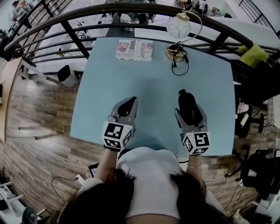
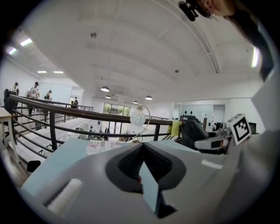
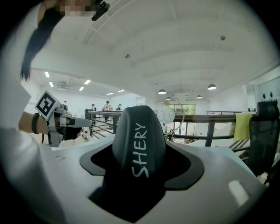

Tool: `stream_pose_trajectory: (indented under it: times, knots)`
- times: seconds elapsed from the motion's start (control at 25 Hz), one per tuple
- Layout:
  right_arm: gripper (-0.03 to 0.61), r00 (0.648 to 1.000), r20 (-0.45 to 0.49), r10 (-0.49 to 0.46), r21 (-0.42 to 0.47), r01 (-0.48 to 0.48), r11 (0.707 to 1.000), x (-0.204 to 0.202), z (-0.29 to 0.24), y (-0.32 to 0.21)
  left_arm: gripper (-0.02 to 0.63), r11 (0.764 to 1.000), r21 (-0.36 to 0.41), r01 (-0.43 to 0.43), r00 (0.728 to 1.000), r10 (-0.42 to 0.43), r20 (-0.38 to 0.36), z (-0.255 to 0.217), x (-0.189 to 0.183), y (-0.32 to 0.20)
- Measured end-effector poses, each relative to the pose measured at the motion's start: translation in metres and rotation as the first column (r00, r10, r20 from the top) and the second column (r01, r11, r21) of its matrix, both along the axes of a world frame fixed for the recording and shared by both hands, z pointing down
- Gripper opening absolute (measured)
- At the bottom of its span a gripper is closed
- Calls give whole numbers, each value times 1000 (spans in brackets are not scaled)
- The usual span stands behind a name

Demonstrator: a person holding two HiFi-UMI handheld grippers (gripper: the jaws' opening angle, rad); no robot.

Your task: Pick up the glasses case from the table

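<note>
A black glasses case point(image 1: 189, 107) with white lettering is clamped between the jaws of my right gripper point(image 1: 190, 114), held above the light blue table point(image 1: 153, 83). In the right gripper view the glasses case point(image 3: 139, 146) stands up out of the right gripper point(image 3: 142, 164) and fills the middle of the frame. My left gripper point(image 1: 127, 107) hovers to the left of it over the table's near part, jaws shut with nothing between them. In its own view the left gripper point(image 2: 143, 168) has its dark pads pressed together.
A magazine point(image 1: 134, 49) lies at the table's far edge. Beside it stands a globe lamp point(image 1: 178, 29) on a brass base with a black cable point(image 1: 180, 64). A dark railing point(image 1: 131, 13) runs behind the table. An office chair point(image 1: 247, 120) stands to the right.
</note>
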State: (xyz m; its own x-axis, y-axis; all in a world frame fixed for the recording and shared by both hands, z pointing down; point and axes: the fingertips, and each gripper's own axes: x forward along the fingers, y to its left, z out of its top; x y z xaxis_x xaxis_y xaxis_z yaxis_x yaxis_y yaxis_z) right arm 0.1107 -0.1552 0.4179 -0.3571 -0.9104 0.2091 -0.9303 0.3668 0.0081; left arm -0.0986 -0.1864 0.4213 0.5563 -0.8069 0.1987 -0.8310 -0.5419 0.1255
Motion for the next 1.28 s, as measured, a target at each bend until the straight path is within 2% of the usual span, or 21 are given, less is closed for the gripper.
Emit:
stream_pose_trajectory:
  times: [1.28]
  knots:
    - [340,1000,20,2,6,-2,1000,-4,2,-11,55,1000,-14,3,1000,-3,10,8,1,-8]
